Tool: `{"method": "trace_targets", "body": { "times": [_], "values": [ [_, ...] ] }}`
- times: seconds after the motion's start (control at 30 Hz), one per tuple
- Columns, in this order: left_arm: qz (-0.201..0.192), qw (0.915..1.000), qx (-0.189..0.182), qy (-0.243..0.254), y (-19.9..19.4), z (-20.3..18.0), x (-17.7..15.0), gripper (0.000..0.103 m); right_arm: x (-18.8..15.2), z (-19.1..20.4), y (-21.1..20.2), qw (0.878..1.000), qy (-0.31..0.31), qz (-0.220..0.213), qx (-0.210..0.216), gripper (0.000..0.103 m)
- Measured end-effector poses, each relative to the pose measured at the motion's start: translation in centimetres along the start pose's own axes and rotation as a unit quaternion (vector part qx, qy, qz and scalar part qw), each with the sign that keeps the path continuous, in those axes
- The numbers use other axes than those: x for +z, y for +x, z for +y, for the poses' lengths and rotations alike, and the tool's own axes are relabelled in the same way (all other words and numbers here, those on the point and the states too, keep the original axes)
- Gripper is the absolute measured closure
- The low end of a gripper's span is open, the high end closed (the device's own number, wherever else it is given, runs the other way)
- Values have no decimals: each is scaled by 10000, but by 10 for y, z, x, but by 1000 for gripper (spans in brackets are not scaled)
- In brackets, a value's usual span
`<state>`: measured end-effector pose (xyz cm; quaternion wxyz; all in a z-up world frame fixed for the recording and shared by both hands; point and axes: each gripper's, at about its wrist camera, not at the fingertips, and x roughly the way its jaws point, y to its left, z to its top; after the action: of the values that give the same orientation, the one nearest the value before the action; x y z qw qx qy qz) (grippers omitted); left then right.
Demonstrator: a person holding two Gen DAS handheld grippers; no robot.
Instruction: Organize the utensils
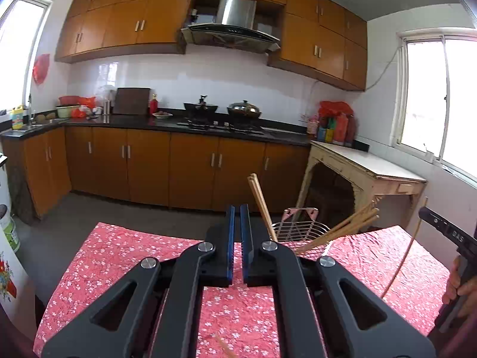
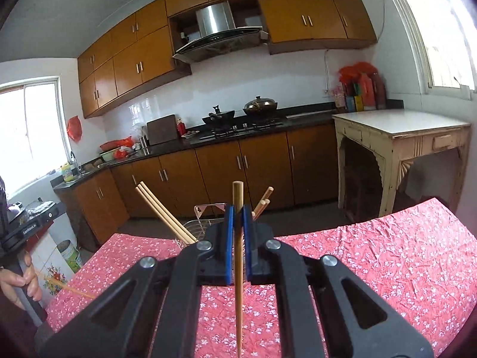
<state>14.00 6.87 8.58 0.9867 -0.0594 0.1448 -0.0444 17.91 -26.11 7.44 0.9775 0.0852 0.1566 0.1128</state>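
Note:
My right gripper (image 2: 237, 208) is shut on one wooden chopstick (image 2: 238, 268), which stands nearly upright between the blue pads above the red floral tablecloth (image 2: 372, 268). Behind it stands a wire basket (image 2: 205, 208) holding a pair of chopsticks (image 2: 161, 211) leaning left and others (image 2: 262, 203) leaning right. In the left wrist view my left gripper (image 1: 237, 208) is shut with nothing showing between its pads. The basket (image 1: 298, 229) sits just right of it. The held chopstick (image 1: 402, 253) and the right gripper's body appear at the right edge. Another chopstick (image 1: 222, 344) shows under the left gripper.
A cream side table (image 1: 372, 167) stands beyond the table's far right corner. Brown cabinets and a black counter with pots on a stove (image 1: 220, 113) run along the back wall. A white appliance with a flower print (image 2: 56, 268) is by the table's left edge.

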Motion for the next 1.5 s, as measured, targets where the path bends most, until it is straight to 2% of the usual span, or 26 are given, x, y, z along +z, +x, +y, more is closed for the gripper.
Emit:
{"method": "trace_targets", "body": {
  "times": [0.23, 0.3, 0.37, 0.4, 0.47, 0.53, 0.6, 0.67, 0.77, 0.83, 0.9, 0.93, 1.2, 1.37, 1.5],
  "values": [
    [-19, 9998, 103, -195, 16, 8, -15, 100, -19, 15, 15, 9999, -17, 125, 96, 96],
    [66, 9998, -60, -171, 18, 6, -26, 100, -26, 17, 17, 9997, 31, 132, 208, 95],
    [328, 9993, -157, 26, 18, 1, -47, 100, -33, 18, 20, 9997, -68, 140, 181, 95],
    [582, 9977, -294, 165, 19, -4, -62, 100, -34, 18, 19, 9998, -99, 102, 144, 95],
    [1114, 9910, -528, 519, 18, -15, -99, 99, -33, 15, 19, 9997, 6, 136, 186, 95],
    [1524, 9841, -573, 707, 17, -20, -128, 99, -32, 13, 20, 9996, 57, 157, 205, 96],
    [2012, 9752, -693, 609, 15, -22, -155, 99, -33, 14, 19, 9997, 31, 151, 196, 96],
    [2314, 9686, -758, 500, 10, -22, -173, 99, -32, 14, 19, 9997, 36, 152, 208, 96],
    [2390, 9666, -827, 424, 0, -23, -187, 99, -31, 16, 14, 9998, -29, 126, 180, 96],
    [2370, 9672, -800, 445, -9, -28, -195, 91, -30, 16, 12, 9998, -39, 121, 163, 96],
    [2356, 9686, -730, 318, -15, -26, -199, 77, -29, 17, 8, 9998, -29, 108, 160, 96],
    [2354, 9691, -709, 220, -19, -25, -202, 76, -29, 17, 5, 9998, -29, 92, 164, 96],
    [2503, 9670, -472, 62, -42, -36, -219, 76, -34, 22, -23, 9998, -61, 17, 168, 96],
    [2757, 9605, -369, 51, -49, -44, -229, 76, -40, 25, -43, 9998, -74, -36, 186, 96],
    [2914, 9564, -171, 65, -43, -47, -237, 93, -41, 22, -52, 9998, -69, -77, 174, 96]
  ]
}}
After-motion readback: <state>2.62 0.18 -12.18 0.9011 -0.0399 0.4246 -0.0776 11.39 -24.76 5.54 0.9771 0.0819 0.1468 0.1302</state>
